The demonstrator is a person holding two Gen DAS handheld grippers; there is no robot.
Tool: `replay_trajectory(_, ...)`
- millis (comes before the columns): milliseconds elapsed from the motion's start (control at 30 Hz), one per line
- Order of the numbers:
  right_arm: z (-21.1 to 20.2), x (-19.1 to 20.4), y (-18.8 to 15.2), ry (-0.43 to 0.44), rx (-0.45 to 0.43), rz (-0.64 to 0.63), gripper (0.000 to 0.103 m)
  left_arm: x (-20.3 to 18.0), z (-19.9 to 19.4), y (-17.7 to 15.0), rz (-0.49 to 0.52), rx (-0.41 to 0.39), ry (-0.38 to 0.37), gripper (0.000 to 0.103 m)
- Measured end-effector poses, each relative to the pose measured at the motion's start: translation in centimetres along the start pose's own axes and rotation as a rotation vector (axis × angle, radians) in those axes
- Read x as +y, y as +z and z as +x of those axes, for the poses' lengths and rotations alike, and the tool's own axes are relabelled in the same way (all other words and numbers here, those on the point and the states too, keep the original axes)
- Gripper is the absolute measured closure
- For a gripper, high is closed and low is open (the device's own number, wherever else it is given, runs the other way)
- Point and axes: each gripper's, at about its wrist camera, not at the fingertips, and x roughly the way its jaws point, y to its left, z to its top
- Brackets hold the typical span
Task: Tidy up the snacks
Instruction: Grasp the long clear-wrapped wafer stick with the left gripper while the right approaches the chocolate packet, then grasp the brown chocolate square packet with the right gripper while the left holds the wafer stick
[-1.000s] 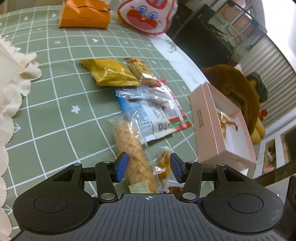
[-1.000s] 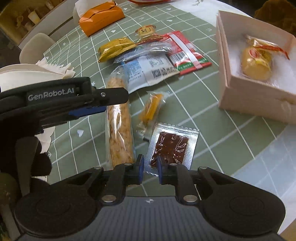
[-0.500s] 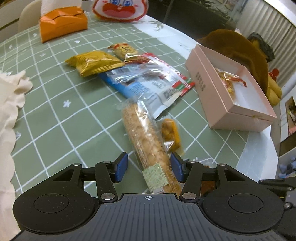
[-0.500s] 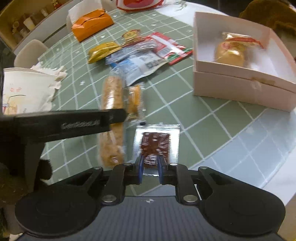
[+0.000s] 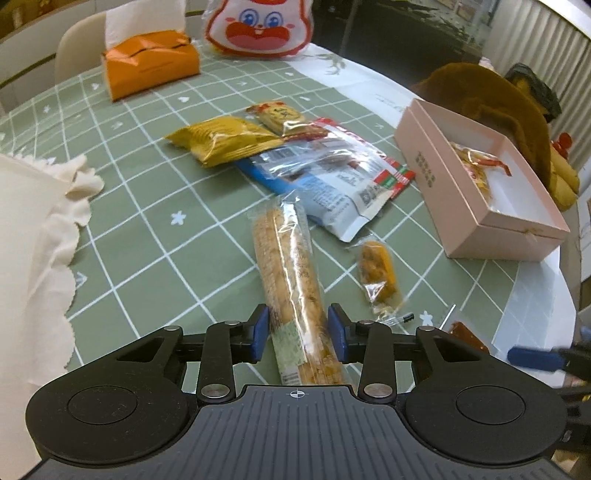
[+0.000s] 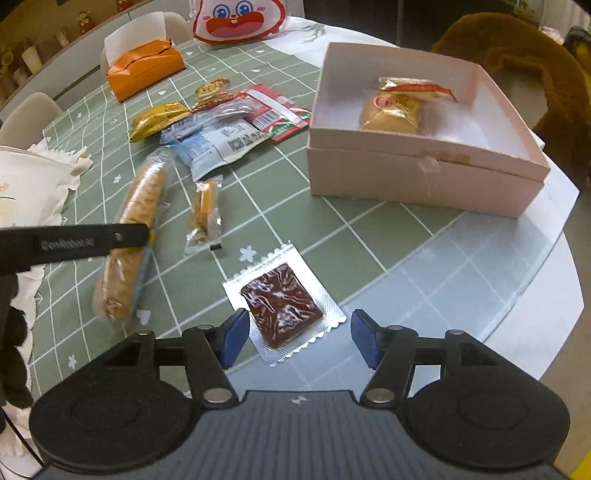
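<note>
A long crispy snack bar (image 5: pixel 288 258) in clear wrap lies on the green checked tablecloth (image 5: pixel 147 240). My left gripper (image 5: pixel 297 332) is closing on its near end, and both blue pads touch the wrapper. My right gripper (image 6: pixel 299 341) is opening. A silver sachet with a dark brown snack (image 6: pixel 282 308) lies flat on the table between its jaws, apart from the right pad. A small orange snack (image 6: pixel 205 214) lies between the bar and the sachet. The open pink box (image 6: pixel 406 177) at the right holds one wrapped pastry (image 6: pixel 397 107).
Behind the bar lie a yellow packet (image 5: pixel 221 142), a blue-white packet (image 5: pixel 325 184) and a red packet (image 6: pixel 275 114). At the back stand an orange tissue box (image 5: pixel 147 72) and a rabbit-face bag (image 5: pixel 258 29). White frilled cloth (image 5: pixel 33 229) is left, a brown plush (image 6: pixel 517 62) right, the table's edge near.
The right jaws have opened wide and let go of the brown sachet, which now lies on the table. The left jaws have narrowed onto the long bar.
</note>
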Motion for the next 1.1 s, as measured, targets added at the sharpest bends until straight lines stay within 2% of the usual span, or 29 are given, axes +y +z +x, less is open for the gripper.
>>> replay_trajectory(67, 0.3, 0.2, -0.3, 0.032, 0.016, 0.016, 0.041, -0.1, 0.2, -0.1, -0.004, 0.006, -0.008, 0.063)
replay_trajectory(100, 0.3, 0.6, -0.4, 0.039, 0.014, 0.013, 0.038, -0.2, 0.3, -0.2, 0.002, 0.009, -0.010, 0.063)
replay_trajectory(200, 0.4, 1.8, -0.7, 0.046, 0.007, -0.027, 0.036, -0.1, 0.0, -0.6, 0.015, 0.007, -0.017, 0.065)
replay_trajectory(400, 1.1, 3.3, -0.2, -0.061, -0.058, -0.128, 0.034, 1.1, -0.9, -1.3, 0.006, 0.025, -0.022, 0.066)
replay_trajectory(633, 2.5, 3.4, 1.9, -0.040, -0.060, -0.095, 0.032, 3.8, -1.7, -1.7, -0.071, 0.020, -0.035, 0.066)
replay_trajectory(667, 2.5, 3.7, 1.9, -0.024, -0.058, -0.103, 0.032, 4.3, -1.6, -1.8, -0.096, 0.020, -0.052, 0.066)
replay_trajectory(733, 2.3, 4.7, 1.6, -0.002, -0.053, -0.135, 0.040, 5.4, -1.4, -1.7, -0.152, 0.021, -0.095, 0.066)
replay_trajectory(800, 2.0, 5.6, 1.0, 0.013, -0.051, -0.173, 0.055, 6.1, -1.1, -1.6, -0.193, 0.016, -0.123, 0.066)
replay_trajectory(833, 1.8, 5.9, 0.7, 0.016, -0.051, -0.189, 0.059, 6.2, -1.1, -1.5, -0.203, 0.011, -0.127, 0.066)
replay_trajectory(933, 1.4, 6.0, -0.2, 0.023, -0.052, -0.205, 0.060, 6.0, -0.8, -1.1, -0.209, 0.003, -0.139, 0.066)
replay_trajectory(1100, 0.7, 4.6, -1.0, -0.002, -0.058, -0.184, 0.059, 4.7, -0.6, -0.9, -0.163, 0.009, -0.145, 0.066)
